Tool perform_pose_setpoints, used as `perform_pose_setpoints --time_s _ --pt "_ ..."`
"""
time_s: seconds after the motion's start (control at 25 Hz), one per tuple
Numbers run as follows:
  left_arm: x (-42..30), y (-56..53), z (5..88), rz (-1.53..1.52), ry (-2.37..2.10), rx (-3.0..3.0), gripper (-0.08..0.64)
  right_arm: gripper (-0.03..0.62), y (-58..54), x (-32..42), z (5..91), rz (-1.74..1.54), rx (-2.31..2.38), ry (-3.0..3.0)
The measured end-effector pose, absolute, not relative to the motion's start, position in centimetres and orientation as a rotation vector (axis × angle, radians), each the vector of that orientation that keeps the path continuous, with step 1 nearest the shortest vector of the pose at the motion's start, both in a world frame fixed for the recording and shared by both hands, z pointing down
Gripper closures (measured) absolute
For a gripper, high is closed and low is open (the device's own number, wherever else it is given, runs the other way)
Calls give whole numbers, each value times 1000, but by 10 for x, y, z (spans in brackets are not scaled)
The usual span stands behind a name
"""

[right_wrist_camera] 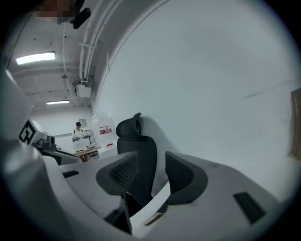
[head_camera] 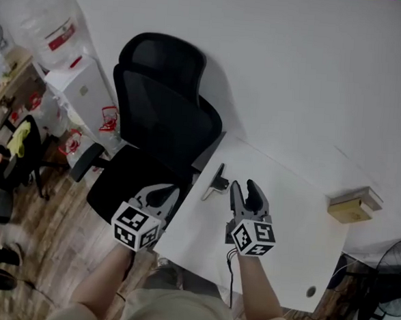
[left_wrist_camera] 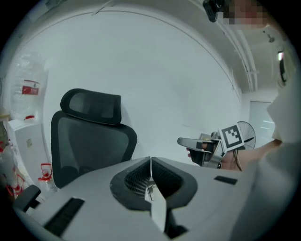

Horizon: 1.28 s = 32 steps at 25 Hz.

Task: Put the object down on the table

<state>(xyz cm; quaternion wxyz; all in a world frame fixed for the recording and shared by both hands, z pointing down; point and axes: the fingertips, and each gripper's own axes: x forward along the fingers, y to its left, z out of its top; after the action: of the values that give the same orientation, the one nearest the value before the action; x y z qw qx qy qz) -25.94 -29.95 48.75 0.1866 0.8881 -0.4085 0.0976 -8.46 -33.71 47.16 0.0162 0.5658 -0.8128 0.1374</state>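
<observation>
A slim dark object [head_camera: 216, 180] lies on the white table [head_camera: 284, 230] near its left edge, beside the chair. My right gripper [head_camera: 244, 187] hovers just right of it, apart from it. In the right gripper view its jaws [right_wrist_camera: 150, 172] stand apart and only the chair shows through the gap. My left gripper [head_camera: 167, 193] hangs over the table's left edge in front of the chair seat. Its jaws [left_wrist_camera: 150, 162] meet with nothing visible between them. The left gripper view also catches the right gripper [left_wrist_camera: 203, 148] off to the right.
A black mesh office chair [head_camera: 166, 112] stands against the table's left side. A cardboard box [head_camera: 353, 204] sits at the table's far right, with a grommet hole [head_camera: 310, 291] near the front. A white cabinet [head_camera: 89, 93] and a fan [head_camera: 390, 285] stand on the floor.
</observation>
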Motion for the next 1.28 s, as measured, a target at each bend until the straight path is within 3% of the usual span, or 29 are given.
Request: perform_pose_setpoints --time_s 0.72,1.12,1.28 --pt "-245 -252 330 79 -1206 2767 535 479 -243 -76 308 177 1647 -2714" --pt "-250 -220 309 95 -1225 2807 535 563 -202 -85 298 162 1459 -2735" --pt "-247 -208 314 146 -1236 2826 535 569 -187 -93 308 214 1345 -2732"
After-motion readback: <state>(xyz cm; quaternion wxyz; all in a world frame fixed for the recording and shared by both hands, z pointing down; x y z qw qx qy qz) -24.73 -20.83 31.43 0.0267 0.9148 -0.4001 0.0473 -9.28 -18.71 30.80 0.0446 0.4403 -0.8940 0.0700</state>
